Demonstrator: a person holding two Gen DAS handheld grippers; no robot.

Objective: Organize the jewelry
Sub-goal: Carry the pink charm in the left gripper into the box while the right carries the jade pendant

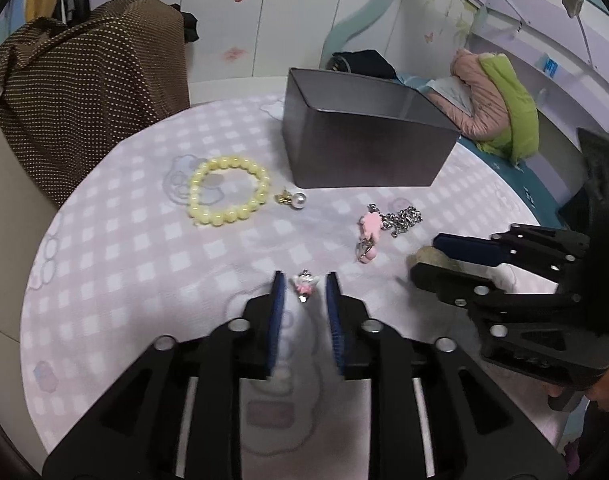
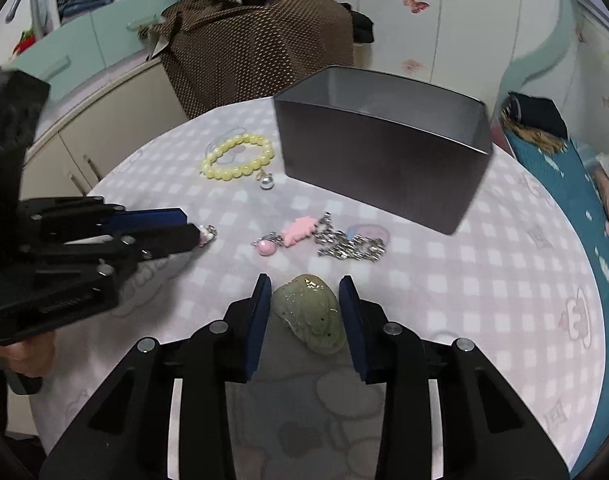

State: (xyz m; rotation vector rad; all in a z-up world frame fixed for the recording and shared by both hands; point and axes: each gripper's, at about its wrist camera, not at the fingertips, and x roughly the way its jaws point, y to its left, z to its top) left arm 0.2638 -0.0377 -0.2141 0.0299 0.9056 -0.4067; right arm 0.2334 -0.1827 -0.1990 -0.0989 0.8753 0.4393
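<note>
Both spread: left gripper [image 1: 304,286] straddles charm [image 1: 303,286]; right gripper [image 2: 305,292] straddles jade pendant [image 2: 310,312].

I see bare tabletop [image 2: 504,280] to the right of the grey tin [image 2: 384,160], wide enough for a gripper to pass. Ahead, the pink charm with chain [image 2: 324,238] blocks the straight lane to the tin; the yellow bead bracelet [image 2: 236,158] and pearl pendant [image 2: 267,182] crowd its left side.

Checked tablecloth [image 1: 144,264] bears tin [image 1: 364,148], bracelet [image 1: 228,190], trinkets [image 1: 370,230]
</note>
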